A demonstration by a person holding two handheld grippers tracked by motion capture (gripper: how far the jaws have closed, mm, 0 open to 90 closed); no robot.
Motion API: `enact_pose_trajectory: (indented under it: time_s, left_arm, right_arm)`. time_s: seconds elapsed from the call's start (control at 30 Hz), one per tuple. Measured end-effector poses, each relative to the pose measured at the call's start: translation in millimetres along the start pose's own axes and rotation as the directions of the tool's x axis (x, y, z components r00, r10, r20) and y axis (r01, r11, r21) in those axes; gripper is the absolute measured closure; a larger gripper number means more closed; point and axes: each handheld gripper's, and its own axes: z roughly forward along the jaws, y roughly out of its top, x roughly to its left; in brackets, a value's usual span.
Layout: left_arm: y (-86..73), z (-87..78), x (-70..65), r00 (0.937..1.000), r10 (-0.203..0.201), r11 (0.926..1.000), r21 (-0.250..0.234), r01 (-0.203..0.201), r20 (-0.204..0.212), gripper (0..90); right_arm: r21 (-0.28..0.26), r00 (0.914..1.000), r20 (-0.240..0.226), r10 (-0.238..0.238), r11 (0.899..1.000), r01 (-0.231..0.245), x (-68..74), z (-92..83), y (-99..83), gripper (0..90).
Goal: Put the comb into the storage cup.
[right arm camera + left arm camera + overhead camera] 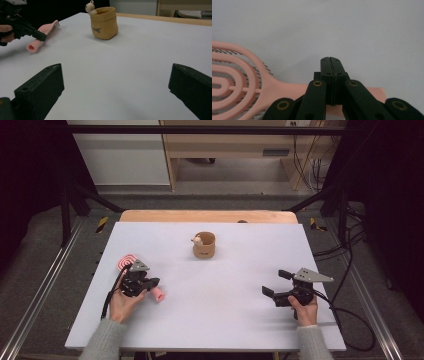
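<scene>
A pink hairbrush (158,294) lies on the white table (225,320) at the left, its looped head (227,82) toward the far left edge and its handle (292,90) pointing toward me. My left gripper (154,281) hovers over the handle with its jaws pressed together, nothing between them; from its own view (330,58) the handle passes beneath the fingers. In the right gripper view that gripper (37,35) lies across the brush (33,46). My right gripper (276,282) rests at the right, wide open and empty (117,75).
A small tan fabric bag (204,246) stands upright at the table's far middle, with a little pale figure (197,240) peeking over its rim (89,6). A wooden strip (207,216) borders the far edge. Cables trail off the right side (350,320).
</scene>
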Motion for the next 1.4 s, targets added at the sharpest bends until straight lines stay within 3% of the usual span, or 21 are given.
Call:
enact_pose_trajectory:
  time_s: [1.0, 1.4]
  left_arm:
    - [-14.5, -15.9, -7.8, 0.999, 0.044, 0.9978, 0.05, -0.044, -0.001, 89.8]
    - [-19.7, -21.7, -8.6, 0.9978, 0.056, 0.9944, 0.092, -0.053, -0.034, 89.8]
  right_arm:
    - [-0.003, 1.0, 0.0, 0.001, 1.0, -0.001, 0.1, -0.4, 0.2, 0.4]
    - [-0.002, 1.0, 0.0, 0.0, 1.0, 0.0, 0.0, -0.4, 0.1, 0.4]
